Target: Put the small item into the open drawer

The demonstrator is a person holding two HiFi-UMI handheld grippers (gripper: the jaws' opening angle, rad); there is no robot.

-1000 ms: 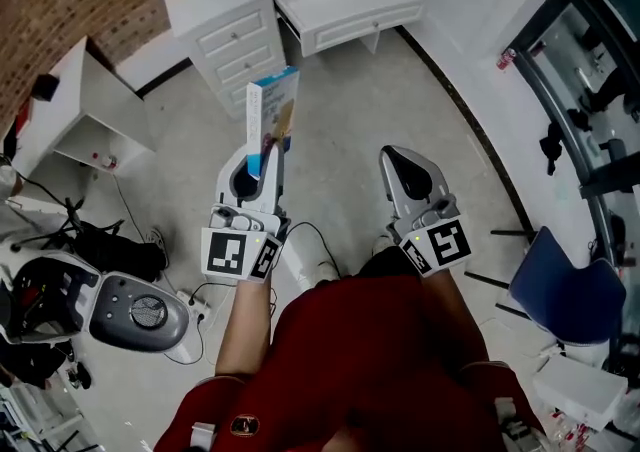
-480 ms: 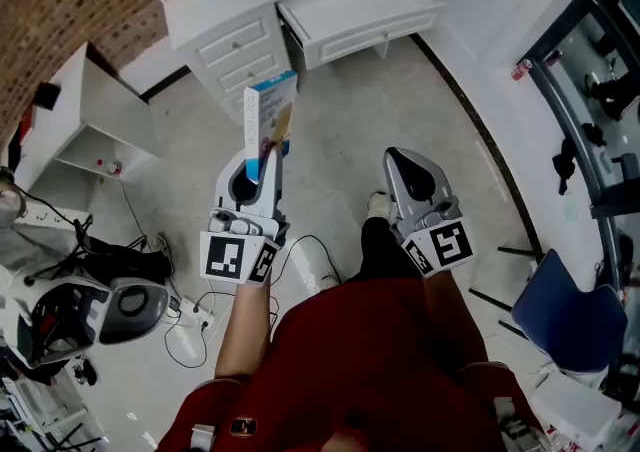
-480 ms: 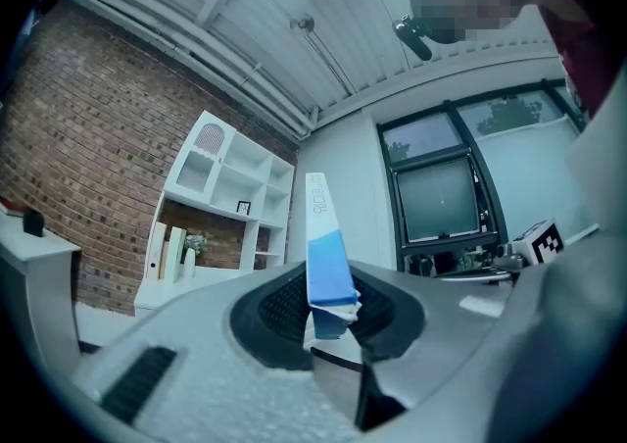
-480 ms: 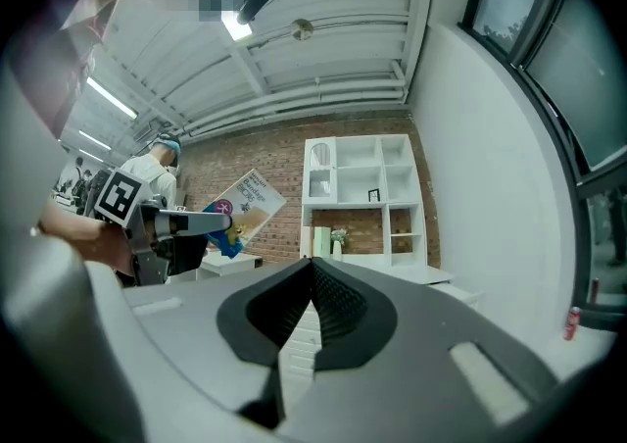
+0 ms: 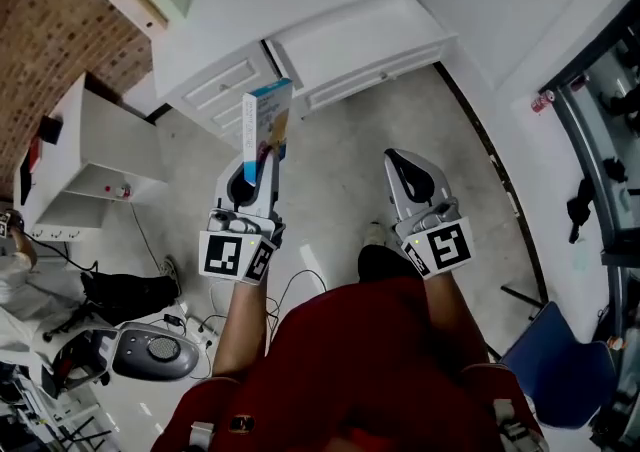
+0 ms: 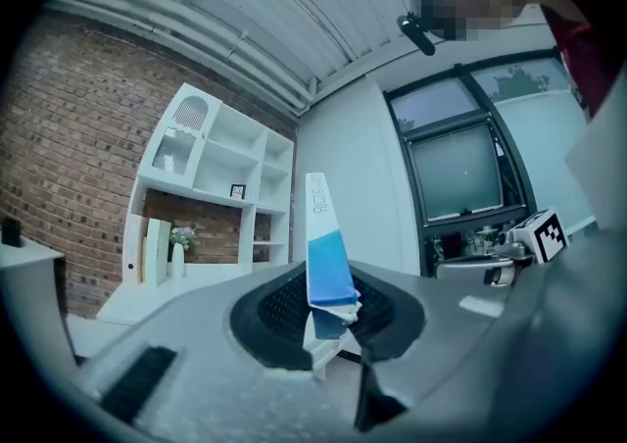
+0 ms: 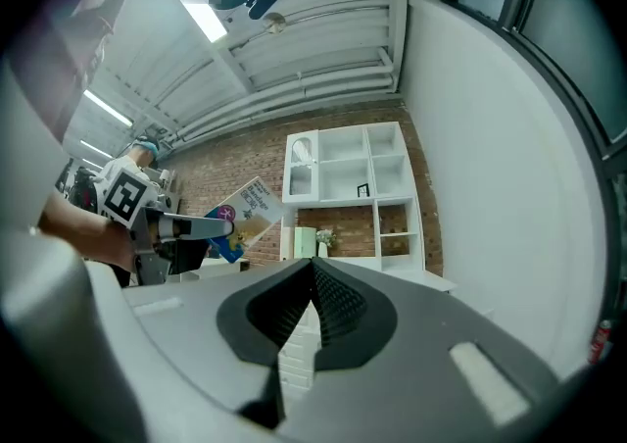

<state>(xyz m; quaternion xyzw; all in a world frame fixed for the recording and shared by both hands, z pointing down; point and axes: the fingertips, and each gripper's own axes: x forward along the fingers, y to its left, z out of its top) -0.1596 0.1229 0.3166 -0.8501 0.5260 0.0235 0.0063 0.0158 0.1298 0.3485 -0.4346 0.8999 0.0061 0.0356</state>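
Between jaws of the left hand-held gripper [image 5: 259, 176], a slim upright box [image 5: 268, 118]

Printed card on the box [image 5: 267, 120], with a slight sheen. Left gripper [image 5: 262, 155] and right gripper [image 5: 402, 156] both wear matt grey plastic shells with black ribbed pads [image 7: 338, 304]. The open drawer [image 5: 350, 40] is smooth white paint. Brick wall [image 5: 60, 30] is rough and matt. The floor [image 5: 340, 170] is pale and smooth, possibly sealed concrete. The red top [image 5: 370, 360] is soft cloth.
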